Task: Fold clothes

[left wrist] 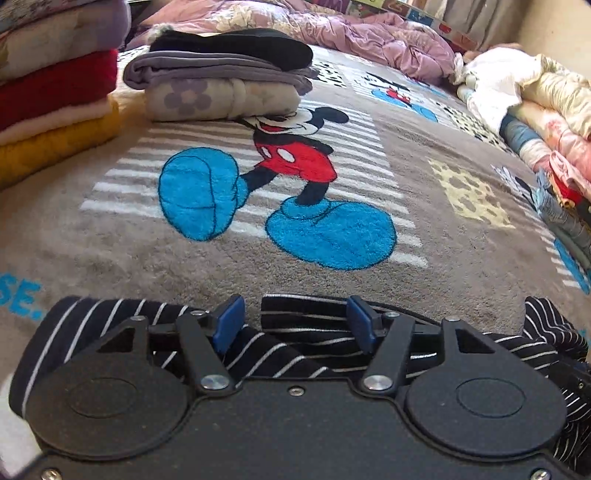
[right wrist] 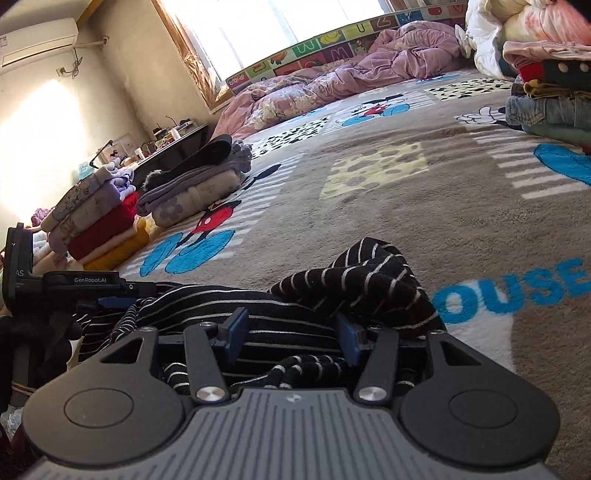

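Two wrist cameras look forward along hand-held tongs over a bed covered by a grey cartoon-mouse blanket [left wrist: 443, 140].

Left wrist view: the left tongs [left wrist: 295, 325] point down at a slant toward the near edge of the blanket. Their blue pads [left wrist: 229, 321] stand apart, parted and not pressing on anything. Under and between them lies a dark navy garment with thin white stripes [left wrist: 295, 350], rumpled, spreading from the left edge of the view to the right. The cloth runs beneath the gap, but neither pad visibly clamps it.

Right wrist view: the right tongs [right wrist: 291, 336] tilt down more gently, almost skimming the bed. Their blue pads [right wrist: 236, 332] are also parted, with the same striped garment [right wrist: 362, 284] bunched between and ahead of them; a fold rises in a peak just past the right pad. Whether that pad touches the cloth is unclear. At the left edge, the black body of the left tongs [right wrist: 85, 284] shows side-on (it carries small white lettering), just beside the garment's other end.

Farther up the bed, a small stack of folded clothes [left wrist: 221, 77] sits on the blanket, black on top, grey and floral below. A taller folded pile with red and yellow layers [left wrist: 55, 103] stands to its left. A loose heap of unfolded clothes [left wrist: 535, 122] lines the right side. A crumpled lilac quilt [right wrist: 369, 70] lies at the far end under a bright window [right wrist: 277, 22].
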The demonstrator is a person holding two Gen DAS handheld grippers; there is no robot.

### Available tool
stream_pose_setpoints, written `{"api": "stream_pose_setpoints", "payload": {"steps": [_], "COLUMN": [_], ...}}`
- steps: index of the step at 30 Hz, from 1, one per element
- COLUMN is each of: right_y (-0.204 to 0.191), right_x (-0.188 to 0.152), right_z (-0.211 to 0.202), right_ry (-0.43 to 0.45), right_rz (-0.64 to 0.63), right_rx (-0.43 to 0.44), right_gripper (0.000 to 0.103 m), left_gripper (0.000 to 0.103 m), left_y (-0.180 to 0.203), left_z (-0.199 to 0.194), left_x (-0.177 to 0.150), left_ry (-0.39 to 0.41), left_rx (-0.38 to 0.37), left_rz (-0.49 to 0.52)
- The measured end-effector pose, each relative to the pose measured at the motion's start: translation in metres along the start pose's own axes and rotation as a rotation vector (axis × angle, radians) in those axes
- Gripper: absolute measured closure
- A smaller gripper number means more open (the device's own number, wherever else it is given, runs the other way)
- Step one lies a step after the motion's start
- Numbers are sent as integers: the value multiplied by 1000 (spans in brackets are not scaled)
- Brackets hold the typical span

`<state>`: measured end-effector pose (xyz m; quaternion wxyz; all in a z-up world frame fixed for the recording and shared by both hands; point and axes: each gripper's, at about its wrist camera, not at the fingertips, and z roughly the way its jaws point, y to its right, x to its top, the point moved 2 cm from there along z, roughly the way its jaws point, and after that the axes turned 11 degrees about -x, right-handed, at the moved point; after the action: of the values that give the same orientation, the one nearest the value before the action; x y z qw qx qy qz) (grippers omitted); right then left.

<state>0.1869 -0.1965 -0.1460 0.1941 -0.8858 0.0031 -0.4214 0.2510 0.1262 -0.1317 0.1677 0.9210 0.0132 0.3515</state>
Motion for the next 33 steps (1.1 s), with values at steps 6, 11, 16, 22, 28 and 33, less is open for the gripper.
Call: {"api": "stream_pose_setpoints", "payload": {"steps": [6, 11, 16, 22, 28, 33], "right_y": [0, 6, 16, 33, 46, 58], "right_x": [3, 8, 12, 14, 16, 20], "right_z": [0, 0, -5, -7, -9, -8], "right_ry": [-12, -19, 1, 27, 63, 97], "right_rz": [19, 85, 163, 283, 352, 410], "right_rx": [8, 35, 67, 86, 82, 77], "right_gripper": [48, 47, 44, 44, 39, 36], "left_gripper": [43, 91, 93, 94, 94, 94], "left_y": [8, 14, 57, 104, 138, 145], "left_z": [12, 4, -20, -54, -74, -59], "left_x": [5, 5, 9, 45, 91, 114], "left_ry": [-142, -136, -40, 135, 318, 379], "left_rx": [-8, -36, -38, -38, -61, -83], "left_rz": [125, 121, 243, 347, 419, 427]}}
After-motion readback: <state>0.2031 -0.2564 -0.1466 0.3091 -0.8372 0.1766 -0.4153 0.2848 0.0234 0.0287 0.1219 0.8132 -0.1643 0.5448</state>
